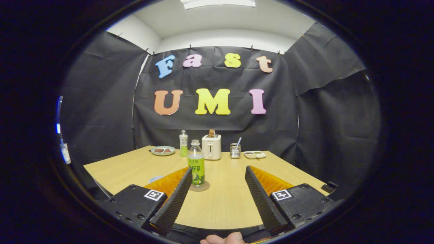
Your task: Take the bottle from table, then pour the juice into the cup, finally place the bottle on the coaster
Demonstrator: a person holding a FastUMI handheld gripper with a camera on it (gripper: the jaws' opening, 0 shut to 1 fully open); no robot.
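The green-labelled bottle (196,163) stands upright on a round coaster (199,186) on the tabletop (223,200), just ahead of the left finger. The gripper (217,181) gapes wide, holding nothing. A cup (155,178) peeks beyond that finger, its contents hidden

Gripper (217,176) fingers spread wide over the table (230,203), nothing between them. Bottle (196,164) stands upright on the coaster (200,187), just ahead of the left finger's tip (187,173), partly overlapped by it. Cup (155,178) rim shows beside that finger. Along the far edge: plate (163,150), second bottle (183,143), toaster (211,146), mesh holder (235,150), tray (254,154)
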